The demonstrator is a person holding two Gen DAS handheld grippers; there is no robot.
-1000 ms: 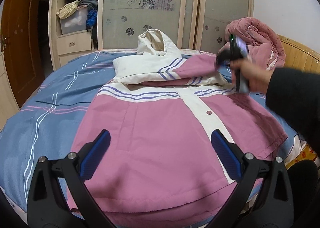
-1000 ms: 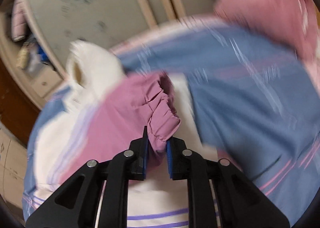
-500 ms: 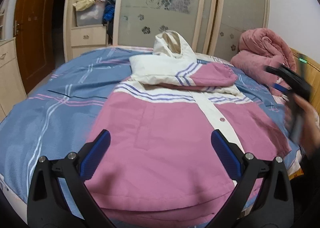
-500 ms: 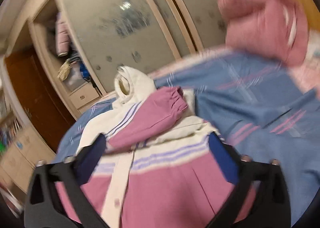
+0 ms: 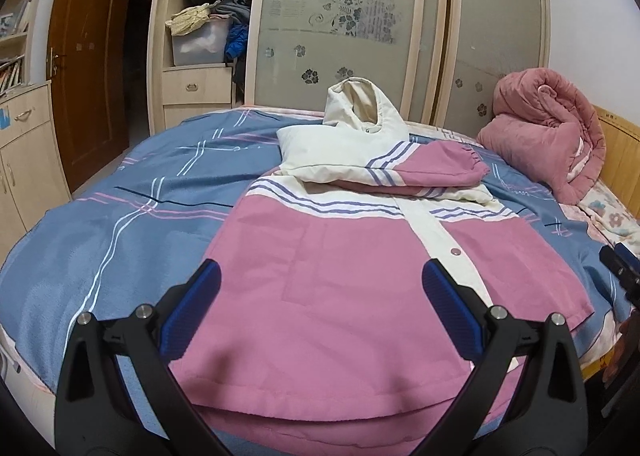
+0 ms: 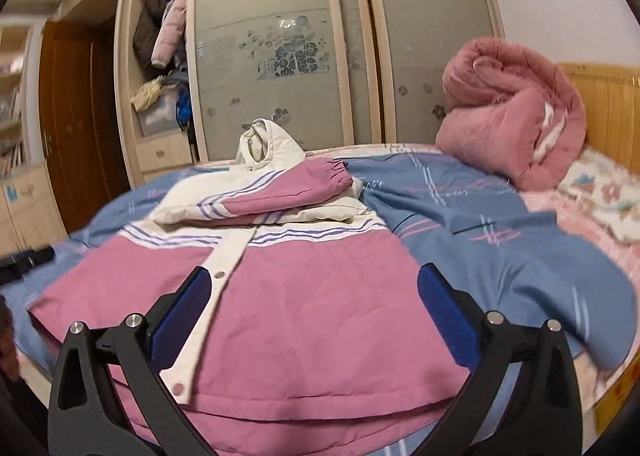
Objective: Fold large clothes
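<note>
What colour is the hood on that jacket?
The hood is cream white; the jacket is otherwise mostly pink. Left wrist view shows it best.

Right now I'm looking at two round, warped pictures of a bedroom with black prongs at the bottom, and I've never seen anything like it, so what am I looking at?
Those prongs are handheld grippers, one in each of a person's hands; there is no robot. Each carries a fisheye camera looking forward along its two fingers, hence the round, bent view. One picture comes from the left gripper, the other from the right gripper. Both are open and hold nothing. On the bed's blue plaid cover lies a pink and cream hooded jacket, front up, with one sleeve folded across its chest. A rolled pink quilt sits near the wooden headboard. Behind stands a wardrobe with frosted sliding doors.
</note>
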